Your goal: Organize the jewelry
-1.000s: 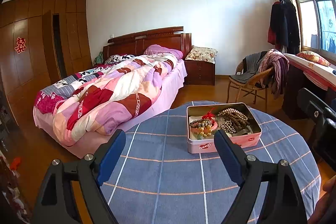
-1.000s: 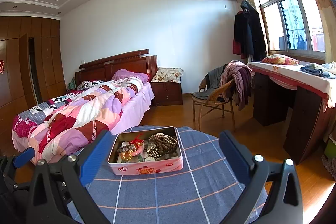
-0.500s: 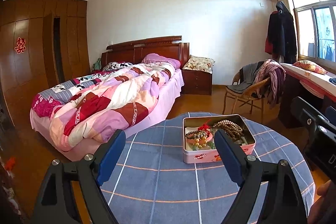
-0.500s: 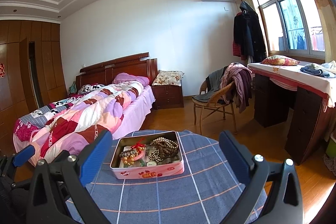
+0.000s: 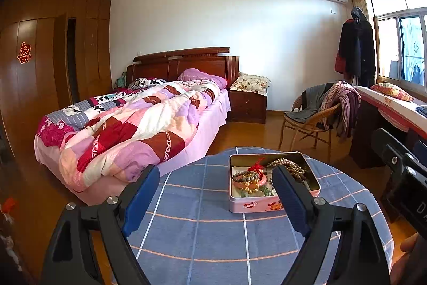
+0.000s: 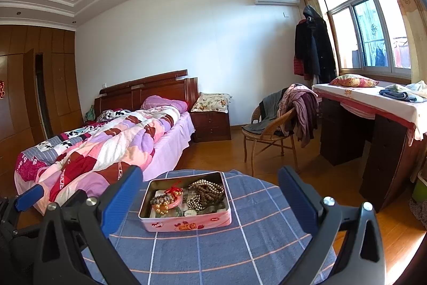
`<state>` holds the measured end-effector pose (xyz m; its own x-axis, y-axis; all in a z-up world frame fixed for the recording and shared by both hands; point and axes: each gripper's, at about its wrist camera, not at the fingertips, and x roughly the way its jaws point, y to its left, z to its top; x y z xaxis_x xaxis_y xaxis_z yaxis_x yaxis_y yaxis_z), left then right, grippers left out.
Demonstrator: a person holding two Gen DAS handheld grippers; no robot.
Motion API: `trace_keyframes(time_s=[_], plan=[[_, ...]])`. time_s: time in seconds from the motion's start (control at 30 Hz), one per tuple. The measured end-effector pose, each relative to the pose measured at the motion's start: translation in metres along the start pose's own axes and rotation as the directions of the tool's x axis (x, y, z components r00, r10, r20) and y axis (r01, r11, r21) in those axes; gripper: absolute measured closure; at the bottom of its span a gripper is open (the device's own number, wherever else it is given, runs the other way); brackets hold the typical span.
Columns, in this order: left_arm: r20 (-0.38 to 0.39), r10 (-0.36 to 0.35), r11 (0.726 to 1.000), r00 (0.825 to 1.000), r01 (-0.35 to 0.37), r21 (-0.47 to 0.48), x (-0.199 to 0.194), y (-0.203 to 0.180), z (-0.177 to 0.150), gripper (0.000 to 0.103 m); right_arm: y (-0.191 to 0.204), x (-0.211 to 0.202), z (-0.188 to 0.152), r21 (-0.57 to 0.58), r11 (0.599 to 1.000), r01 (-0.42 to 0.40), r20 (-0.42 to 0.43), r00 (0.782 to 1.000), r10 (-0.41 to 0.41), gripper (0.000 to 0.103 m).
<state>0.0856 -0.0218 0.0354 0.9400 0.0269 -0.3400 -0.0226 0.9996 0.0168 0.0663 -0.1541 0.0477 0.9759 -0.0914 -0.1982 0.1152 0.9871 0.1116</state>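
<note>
Left wrist view: the left gripper (image 5: pixel 216 179) is hanging over a round counter (image 5: pixel 202 237) with a blue checked cloth. Its blue fingers (image 5: pixel 141 194) are spread wide apart and are holding nothing. A pink tin box (image 5: pixel 256 205) is sitting open on the counter, toward the far right side, and the right finger is covering part of it. Bead bracelets (image 5: pixel 246 178) and a brown bead necklace (image 5: pixel 289 164) are lying inside the box. From the right wrist view, the right gripper (image 6: pixel 210 191) is also wide open with nothing in it. The pink tin box (image 6: pixel 186 225) is showing between its fingers (image 6: pixel 121 198), a little to the left. A bed (image 6: pixel 106 146) is standing far off on the left.
</note>
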Motion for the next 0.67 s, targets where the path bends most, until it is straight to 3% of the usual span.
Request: trace_keyframes(time_s=[0.1, 0.37, 0.67], plan=[[0.014, 0.035, 0.999, 0.999, -0.036, 0.009, 0.000, -0.001, 0.003, 0.017, -0.002, 0.002, 0.001, 0.005, 1.000, 0.004, -0.004, 1.000, -0.004, 0.000], [-0.028, -0.032, 0.999, 0.999, 0.032, 0.010, 0.011, -0.003, 0.004, 0.017, -0.002, 0.009, 0.000, 0.009, 1.000, 0.007, -0.028, 1.000, -0.007, 0.000], [-0.073, -0.010, 1.000, 0.997, 0.012, 0.024, 0.026, -0.006, 0.002, 0.017, -0.003, 0.018, -0.002, -0.008, 0.999, 0.034, -0.064, 0.997, -0.035, 0.000]])
